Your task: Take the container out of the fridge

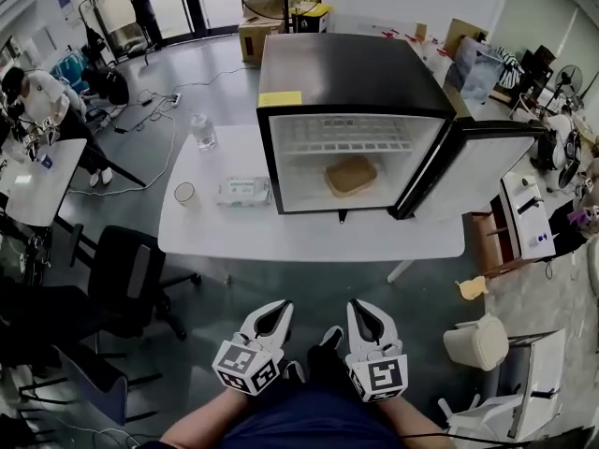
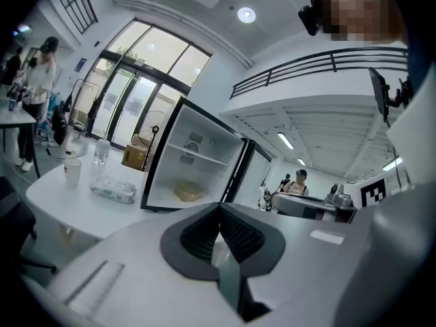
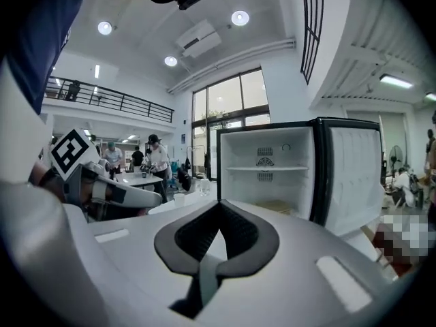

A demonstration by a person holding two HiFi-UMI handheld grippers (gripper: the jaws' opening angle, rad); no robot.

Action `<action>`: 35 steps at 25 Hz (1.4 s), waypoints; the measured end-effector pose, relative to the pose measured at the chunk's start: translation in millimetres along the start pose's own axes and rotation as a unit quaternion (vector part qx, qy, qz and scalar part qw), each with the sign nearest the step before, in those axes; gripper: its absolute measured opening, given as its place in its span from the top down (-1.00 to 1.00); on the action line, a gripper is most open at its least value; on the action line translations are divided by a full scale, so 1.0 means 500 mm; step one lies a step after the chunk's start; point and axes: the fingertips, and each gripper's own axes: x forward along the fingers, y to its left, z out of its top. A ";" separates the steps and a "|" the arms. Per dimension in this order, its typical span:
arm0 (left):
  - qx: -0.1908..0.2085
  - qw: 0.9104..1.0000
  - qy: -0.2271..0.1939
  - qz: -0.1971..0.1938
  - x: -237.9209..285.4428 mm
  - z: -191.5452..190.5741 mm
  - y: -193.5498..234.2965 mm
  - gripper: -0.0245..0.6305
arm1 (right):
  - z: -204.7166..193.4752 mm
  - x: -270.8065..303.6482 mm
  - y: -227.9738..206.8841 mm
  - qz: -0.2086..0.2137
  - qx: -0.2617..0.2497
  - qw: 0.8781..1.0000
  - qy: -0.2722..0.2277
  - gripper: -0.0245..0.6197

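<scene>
A black mini fridge stands on a white table with its door swung open to the right. On its lower floor lies a tan lidded container, also seen in the left gripper view as the container. The upper wire shelf is bare. My left gripper and right gripper hang side by side close to my body, well short of the table, both shut with nothing between the jaws. The left gripper and right gripper both face the open fridge.
On the table left of the fridge lie a pack of wipes, a paper cup and a water bottle. A black office chair stands at the left. A white bin stands at the right. A person works at a far desk.
</scene>
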 end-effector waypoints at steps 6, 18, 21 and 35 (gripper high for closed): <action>0.032 0.999 0.006 0.021 0.104 0.046 -0.013 0.92 | 0.013 0.070 -0.097 0.022 0.030 0.999 -0.010 0.91; 0.050 0.999 0.019 0.003 0.256 0.075 -0.052 0.92 | 0.008 0.124 -0.236 0.018 0.081 0.996 -0.015 0.91; 0.052 0.999 0.014 -0.001 0.284 0.085 -0.049 0.92 | 0.003 0.134 -0.255 0.013 0.085 0.996 -0.009 0.91; 0.036 0.994 0.069 -0.074 0.448 0.088 0.041 0.92 | 0.000 0.186 -0.290 -0.089 0.103 0.991 0.015 0.91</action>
